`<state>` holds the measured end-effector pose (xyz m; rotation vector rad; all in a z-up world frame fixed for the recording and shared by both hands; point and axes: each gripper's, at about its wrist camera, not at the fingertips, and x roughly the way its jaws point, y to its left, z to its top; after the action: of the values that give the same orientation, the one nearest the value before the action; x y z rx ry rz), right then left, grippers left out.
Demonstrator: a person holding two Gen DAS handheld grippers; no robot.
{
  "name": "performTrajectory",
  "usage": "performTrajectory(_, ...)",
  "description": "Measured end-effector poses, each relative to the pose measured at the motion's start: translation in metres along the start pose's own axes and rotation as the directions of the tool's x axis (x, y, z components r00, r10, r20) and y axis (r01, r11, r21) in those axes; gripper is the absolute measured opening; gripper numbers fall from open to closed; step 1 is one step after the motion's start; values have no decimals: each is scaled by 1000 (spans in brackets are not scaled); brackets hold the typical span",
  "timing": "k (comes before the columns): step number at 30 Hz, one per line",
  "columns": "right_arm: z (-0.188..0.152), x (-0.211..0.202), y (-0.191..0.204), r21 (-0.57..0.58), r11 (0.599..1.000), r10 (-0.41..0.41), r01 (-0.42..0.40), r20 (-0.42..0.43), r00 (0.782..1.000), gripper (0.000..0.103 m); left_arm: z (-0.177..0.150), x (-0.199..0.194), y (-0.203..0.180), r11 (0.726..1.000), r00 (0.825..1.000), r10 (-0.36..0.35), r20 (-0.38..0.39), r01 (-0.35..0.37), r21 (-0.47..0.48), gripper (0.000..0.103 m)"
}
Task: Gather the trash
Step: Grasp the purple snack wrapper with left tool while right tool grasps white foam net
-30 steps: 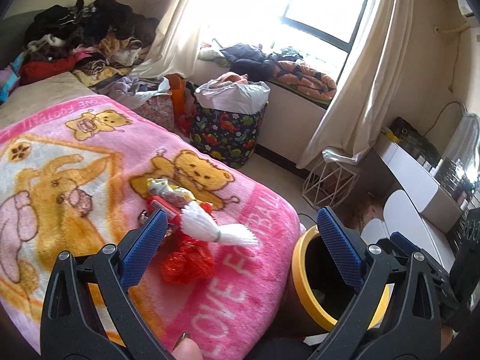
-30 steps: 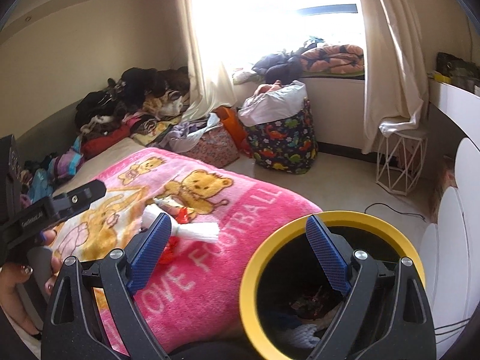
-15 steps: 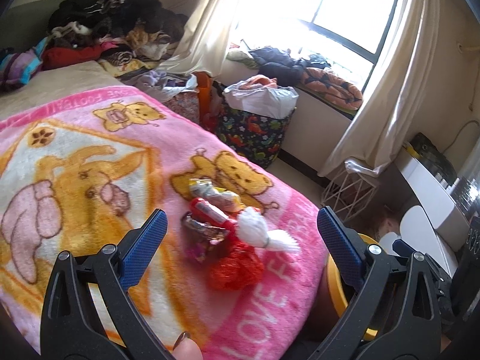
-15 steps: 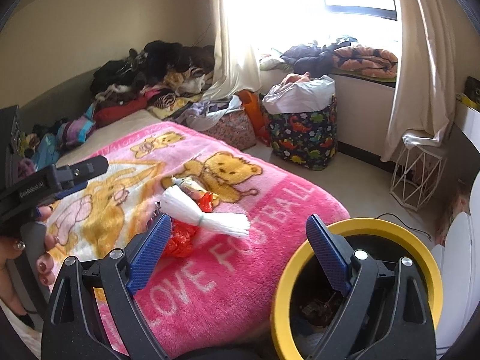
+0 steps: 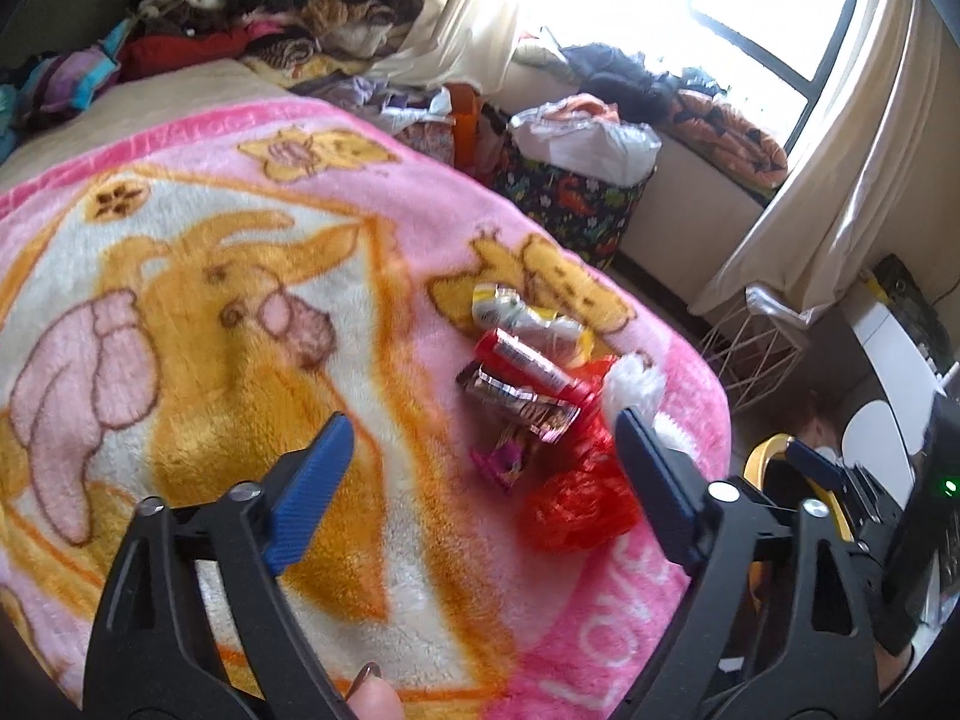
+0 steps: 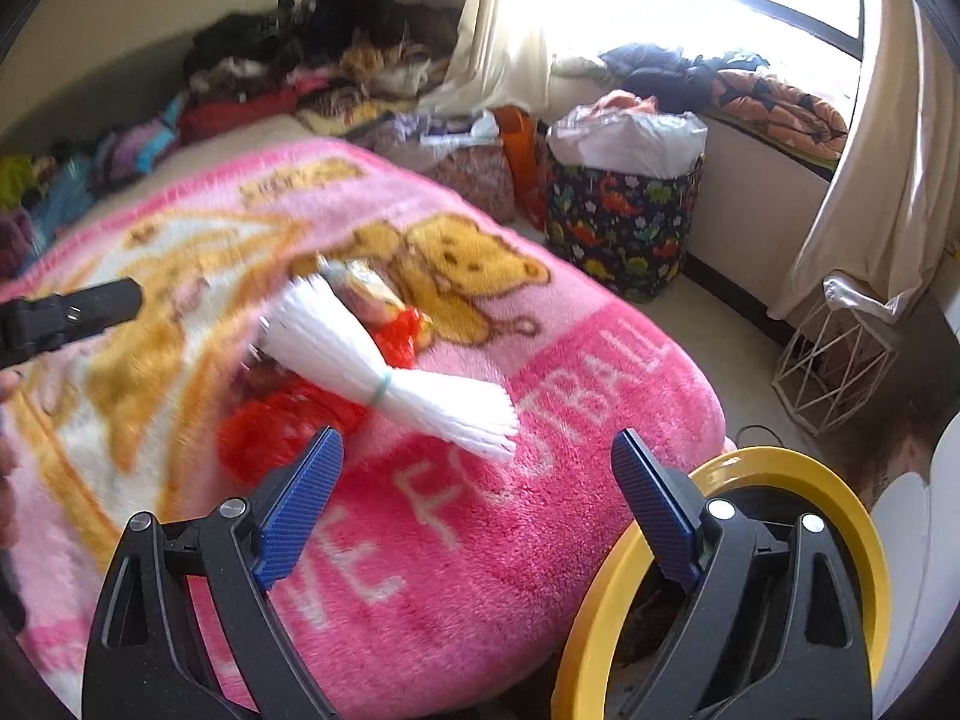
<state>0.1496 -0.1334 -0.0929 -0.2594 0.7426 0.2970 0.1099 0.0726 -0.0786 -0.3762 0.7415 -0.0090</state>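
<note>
- A heap of trash is seen on the pink cartoon blanket [image 5: 198,324]: a red plastic bag [image 5: 576,510], a red wrapper [image 5: 528,363], a foil wrapper [image 5: 522,402], a yellow-white packet [image 5: 522,315] and a banded bundle of white strands [image 6: 408,378].
- The yellow-rimmed bin [image 6: 792,474] is placed beside the bed, its inside partly hidden.
- "FOOTBALL" is read on the blanket; wrapper print is blurred.
- The left gripper [image 5: 480,480] is closing, nothing pressed between its pads.
- The right gripper [image 6: 474,498] is spread wide, empty.
- A dinosaur-print basket [image 6: 624,222] stands by the window.
</note>
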Motion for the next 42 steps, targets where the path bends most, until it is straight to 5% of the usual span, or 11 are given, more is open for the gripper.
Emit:
performTrajectory(15, 11, 69, 18, -138, 990, -44, 24, -143, 989, 80, -11, 53, -6, 998, 988, -18, -154, 28, 62, 60)
performTrajectory(22, 9, 84, 21, -161, 987, -2, -29, -190, 982, 29, -11, 73, -10, 993, 982, -13, -191, 35, 113, 57)
performTrajectory(26, 8, 78, 14, -94, 993, 46, -65, -192, 980, 15, -10, 83, -13, 989, 977, -14, -212, 44, 139, 49)
performTrajectory(33, 7, 53, -6, 58, 989, 141, -134, -140, 980, 9, -10, 95, -16, 987, 968, -43, -249, 80, 137, 24)
performTrajectory(42, -3, 14, -19, 173, 962, 225, -209, -76, 971, 9, -21, 82, -19, 990, 966, -77, -246, 104, 99, 18)
